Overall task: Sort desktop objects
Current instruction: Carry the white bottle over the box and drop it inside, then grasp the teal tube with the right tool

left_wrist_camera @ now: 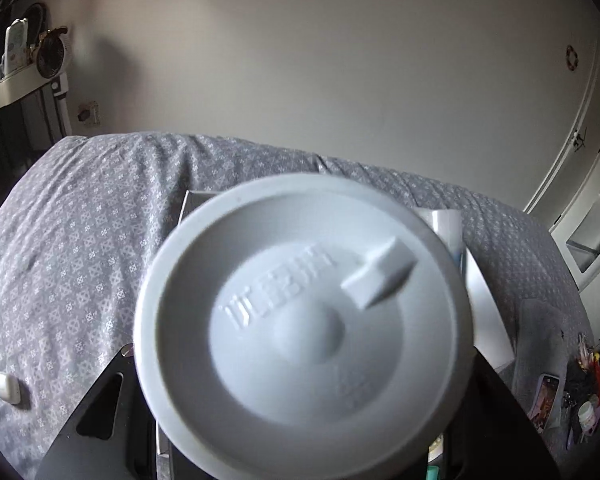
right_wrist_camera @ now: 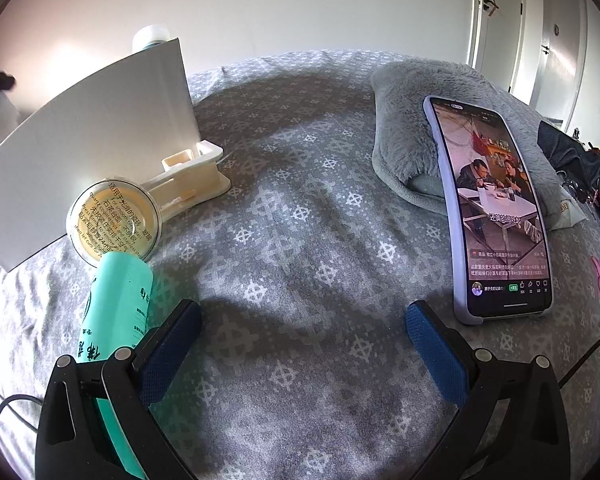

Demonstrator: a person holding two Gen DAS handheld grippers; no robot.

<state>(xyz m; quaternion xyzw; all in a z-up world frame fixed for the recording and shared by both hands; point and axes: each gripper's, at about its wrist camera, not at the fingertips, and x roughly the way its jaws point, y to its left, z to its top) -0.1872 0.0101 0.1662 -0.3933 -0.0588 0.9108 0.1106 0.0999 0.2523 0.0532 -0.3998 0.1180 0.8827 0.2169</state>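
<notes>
- Right now left gripper [left_wrist_camera: 300,420] is gripping a white round container [left_wrist_camera: 304,320], lid w/ raised tab filling the left wrist view, jaws clamped on it, held above the grey patterned bedspread [left_wrist_camera: 80,240].
- Right gripper [right_wrist_camera: 302,332] is hovering w/ jaws spread wide, nothing btwn them.
- Teal bottle [right_wrist_camera: 118,300] is lying just beside its left finger, touching a clear round cap [right_wrist_camera: 114,224].
- Phone [right_wrist_camera: 496,208] is leaning on a grey plush cushion [right_wrist_camera: 412,120], screen lit.
</notes>
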